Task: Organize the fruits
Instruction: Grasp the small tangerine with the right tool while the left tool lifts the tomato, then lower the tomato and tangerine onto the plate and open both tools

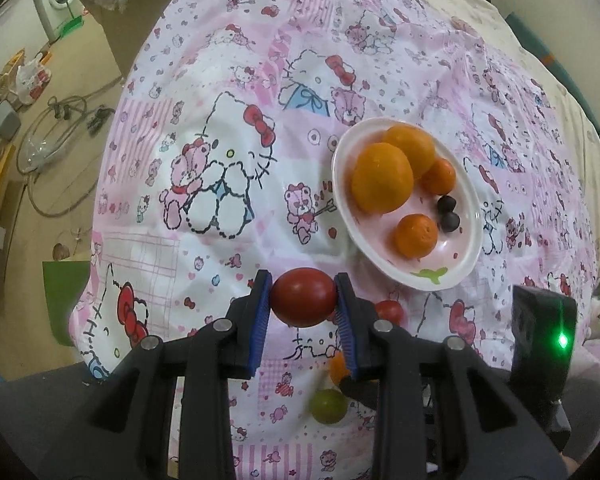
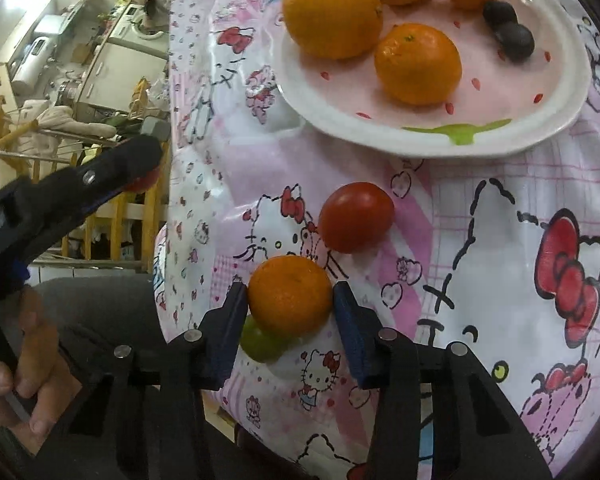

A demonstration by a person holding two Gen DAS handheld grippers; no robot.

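The left gripper has its jaws shut tight on a red tomato, low centre of its view. The right gripper jaws sit against a small orange, a green fruit just behind it. The plate w/ oranges is at centre right. To do it well: lift straight up, so the green fruit & the second tomato don't roll, then lower gently onto bare plate.

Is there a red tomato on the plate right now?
No, the plate holds only orange fruits and two dark ones; one tomato is clamped in the left gripper, above the cloth.
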